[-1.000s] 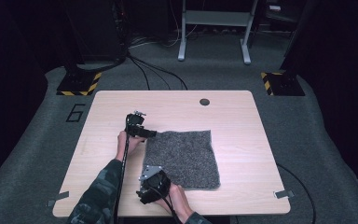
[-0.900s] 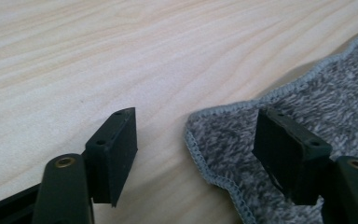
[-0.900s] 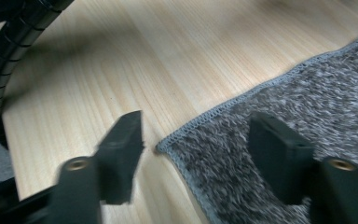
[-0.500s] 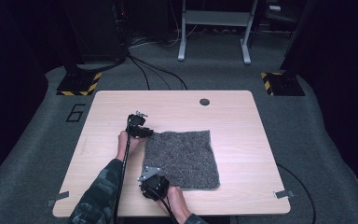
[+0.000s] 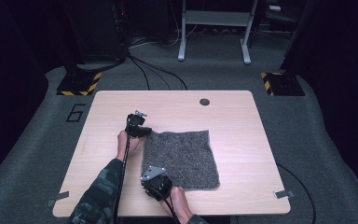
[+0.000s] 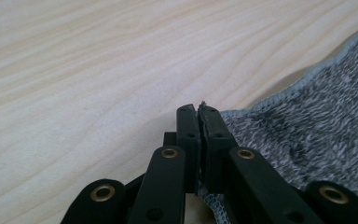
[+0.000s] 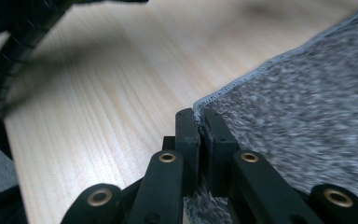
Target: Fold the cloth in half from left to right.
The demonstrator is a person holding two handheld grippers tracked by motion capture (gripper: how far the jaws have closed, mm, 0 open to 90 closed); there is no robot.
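On the table the grey cloth lies flat as before, but both pairs of jaws have just been closing. The left gripper now pinches the far left corner of the cloth, and the right gripper pinches the near left corner. Both hands sit low, forearms coming from the near edge.

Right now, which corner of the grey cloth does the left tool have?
The far-left corner of the grey cloth, the one farthest from the person. The left tool is shut on it; the right tool pinches the near-left corner. Both right-hand corners lie free.
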